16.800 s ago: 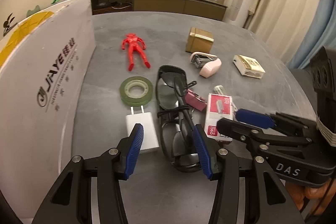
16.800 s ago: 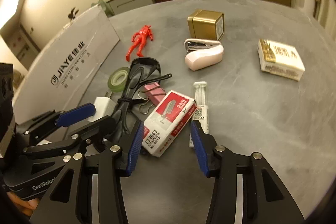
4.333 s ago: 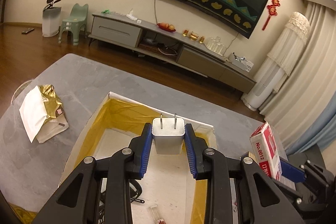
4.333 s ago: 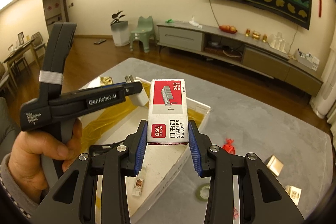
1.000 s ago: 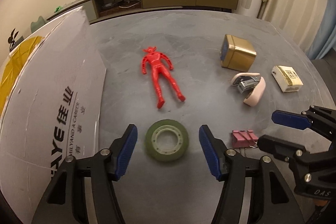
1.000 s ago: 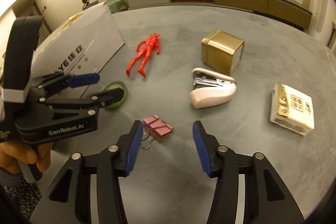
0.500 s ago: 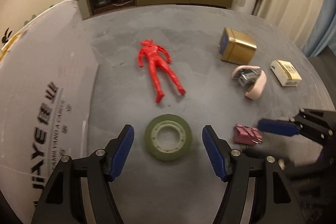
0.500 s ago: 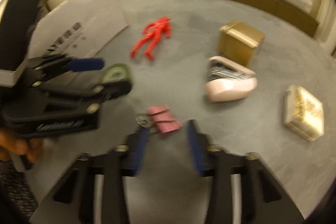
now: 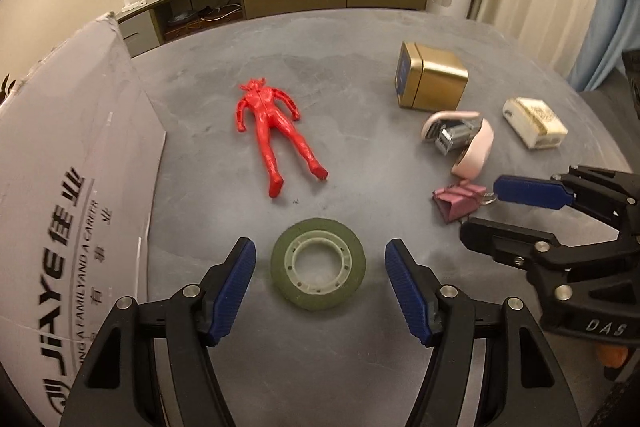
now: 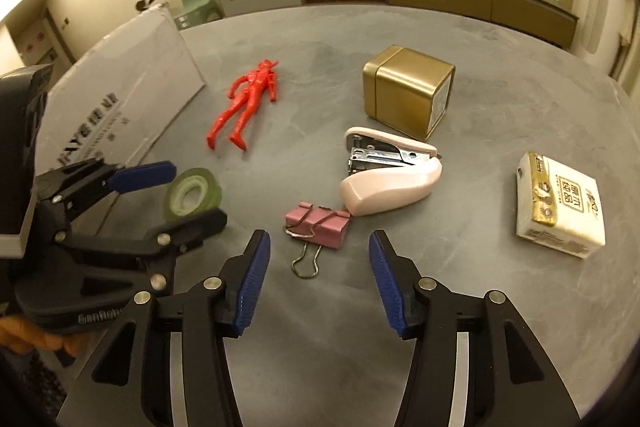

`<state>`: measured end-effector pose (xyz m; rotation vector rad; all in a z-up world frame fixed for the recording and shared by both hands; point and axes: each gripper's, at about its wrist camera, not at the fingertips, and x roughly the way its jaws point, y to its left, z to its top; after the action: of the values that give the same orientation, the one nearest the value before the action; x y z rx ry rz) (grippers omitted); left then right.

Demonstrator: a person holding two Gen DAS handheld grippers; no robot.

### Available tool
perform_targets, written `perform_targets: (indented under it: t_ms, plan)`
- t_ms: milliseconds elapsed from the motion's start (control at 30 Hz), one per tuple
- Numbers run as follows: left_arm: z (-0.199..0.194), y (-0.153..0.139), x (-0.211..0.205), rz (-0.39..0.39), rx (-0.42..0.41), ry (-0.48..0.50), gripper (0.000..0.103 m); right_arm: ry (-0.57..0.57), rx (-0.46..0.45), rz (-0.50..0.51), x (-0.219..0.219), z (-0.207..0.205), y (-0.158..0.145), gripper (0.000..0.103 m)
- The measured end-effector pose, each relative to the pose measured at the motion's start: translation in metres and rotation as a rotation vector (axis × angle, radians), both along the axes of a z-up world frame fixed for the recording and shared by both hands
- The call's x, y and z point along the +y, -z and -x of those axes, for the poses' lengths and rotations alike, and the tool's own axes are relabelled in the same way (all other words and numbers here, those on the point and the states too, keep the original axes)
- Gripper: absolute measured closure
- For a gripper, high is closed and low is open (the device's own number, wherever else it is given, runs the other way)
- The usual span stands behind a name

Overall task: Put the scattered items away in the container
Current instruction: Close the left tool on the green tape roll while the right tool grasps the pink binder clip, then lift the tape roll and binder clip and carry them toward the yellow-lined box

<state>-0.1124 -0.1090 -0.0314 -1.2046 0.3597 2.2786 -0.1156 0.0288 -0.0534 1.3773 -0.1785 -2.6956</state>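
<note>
A green roll of tape with a pale plastic core (image 9: 318, 274) lies flat on the grey stone-look table (image 9: 340, 87), framed between the blue-padded fingers of the left gripper (image 9: 318, 287), whose jaws stand wide apart and touch nothing. To its right, a pink metal binder clip with wire handles (image 10: 318, 223) lies just ahead of the right gripper (image 10: 318, 273), which is likewise spread and empty.

The right wrist view shows the clip whole, with its wire loop pointing toward the camera; from the left wrist it is half hidden behind the right gripper's upper finger. Just beyond the clip lies a pale pink stapler with a metal magazine (image 10: 390, 179), lying on its side, its rounded end seeming to touch the clip. Behind that stands a gold square tin (image 10: 408, 93), and well to the right a white and gold tissue packet (image 10: 560, 205).

A red plastic toy figure (image 9: 274, 129) lies on its back between the tape and the far edge. At the left rises the white wall of the printed cardboard box (image 9: 64, 195), the container; neither view shows its inside. Only the right wrist view shows a person's hand (image 10: 36, 337) gripping the left tool.
</note>
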Motion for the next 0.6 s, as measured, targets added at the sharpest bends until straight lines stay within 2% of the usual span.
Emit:
perform_targets:
  t_ms: [100, 133, 167, 233, 400, 600]
  plan:
    - [0.003, 0.001, 0.001, -0.020, 0.005, -0.003, 0.043, 0.033, 0.030, -0.018, -0.002, 0.003, 0.002, 0.048]
    - [0.003, 0.001, 0.002, -0.024, 0.009, 0.002, 0.052, 0.037, 0.034, -0.022, -0.002, 0.004, 0.002, 0.049]
    - [0.002, 0.000, 0.003, -0.024, 0.011, 0.007, 0.054, 0.039, 0.034, -0.033, -0.003, 0.005, 0.002, 0.055]
    - [0.001, -0.001, 0.004, -0.024, 0.006, 0.018, 0.054, 0.053, 0.031, -0.050, -0.001, 0.005, 0.002, 0.067]
    - [0.001, -0.006, 0.000, -0.047, -0.010, 0.022, 0.055, 0.088, 0.006, 0.018, 0.014, 0.004, -0.001, 0.067]
    - [-0.005, -0.031, -0.008, -0.123, 0.004, 0.019, 0.055, 0.074, 0.022, 0.057, 0.013, -0.001, -0.016, 0.067]
